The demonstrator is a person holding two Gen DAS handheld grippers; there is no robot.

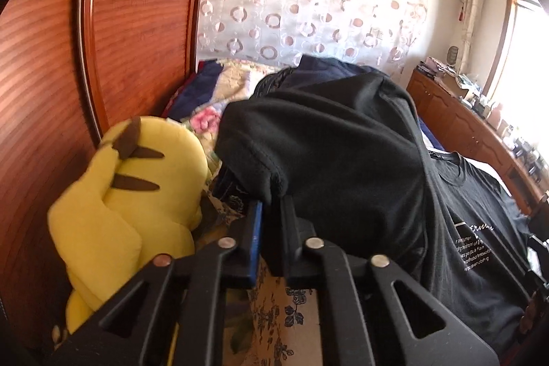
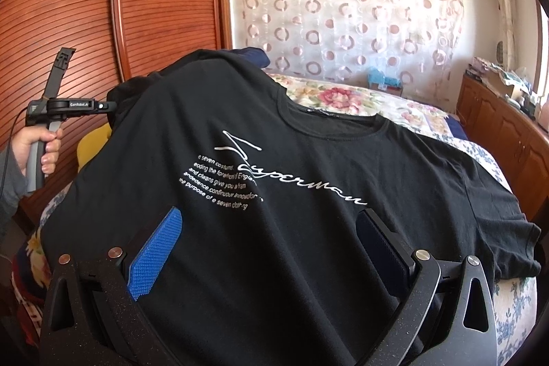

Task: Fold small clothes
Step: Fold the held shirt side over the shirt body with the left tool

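Note:
A black T-shirt (image 2: 274, 263) with white script print lies face up on the bed, collar away from me. My right gripper (image 2: 270, 213) stands open over its lower front, the blue pads wide apart with only flat cloth below them. At the shirt's left side, my left gripper (image 1: 272, 201) is shut on the sleeve hem (image 1: 264, 170), and the sleeve bunches up in front of it. In the right wrist view the left gripper's body (image 2: 68, 107) shows at the shirt's left edge, held by a hand (image 2: 37, 146), with its fingertips hidden behind the cloth.
A yellow plush toy (image 1: 137, 194) lies against the wooden headboard (image 1: 51, 74), just left of the held sleeve. Dark blue clothes (image 1: 326, 67) are piled behind the shirt. The floral bedspread (image 2: 377, 105) stretches to the right, and a cluttered wooden cabinet (image 2: 497, 119) runs along that side.

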